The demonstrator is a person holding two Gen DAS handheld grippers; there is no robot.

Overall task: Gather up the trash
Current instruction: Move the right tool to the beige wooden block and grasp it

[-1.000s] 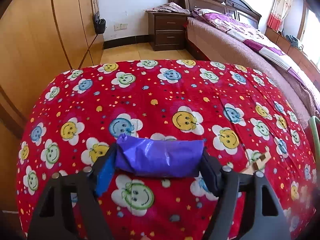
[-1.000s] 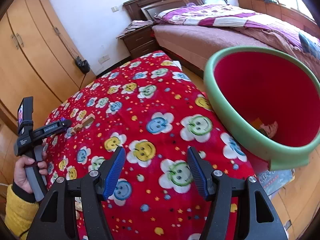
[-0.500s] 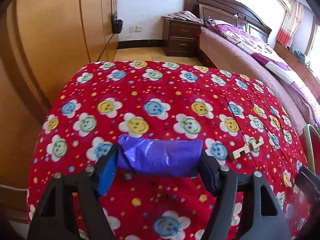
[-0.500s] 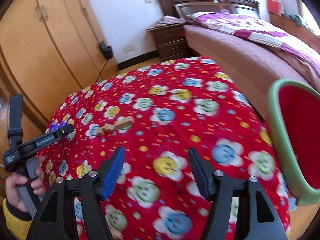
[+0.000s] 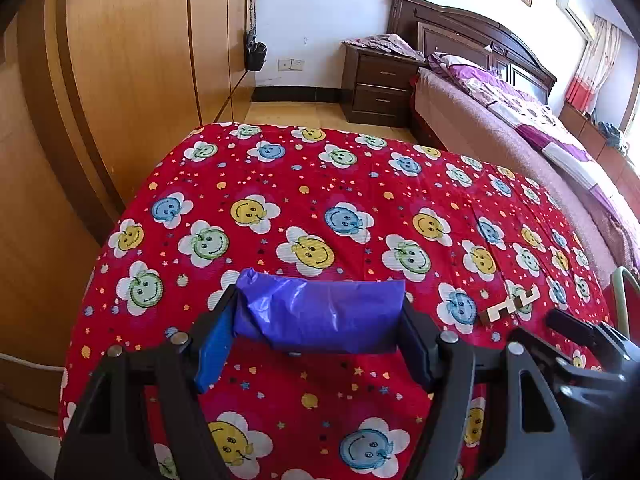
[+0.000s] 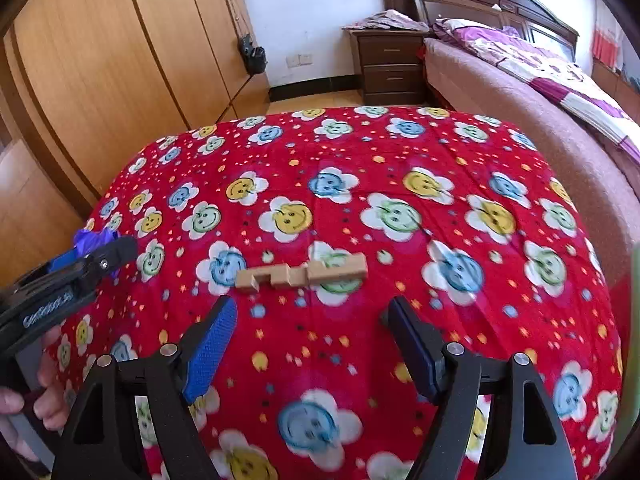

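The right tongs (image 6: 308,344) have swung from the green bin to just before the wooden block (image 6: 302,274), jaws just widened, empty; the left tongs (image 5: 320,322) clamp the purple bag (image 5: 320,314).

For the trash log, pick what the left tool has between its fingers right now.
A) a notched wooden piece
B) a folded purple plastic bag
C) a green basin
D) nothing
B: the left tool is clamped on the folded purple plastic bag, which spans the gap from one pad to the other; the notched wooden piece lies loose on the red cloth.

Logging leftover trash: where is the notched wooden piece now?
The wooden piece lies on the red smiley blanket, just ahead of the empty right hand-held gripper.
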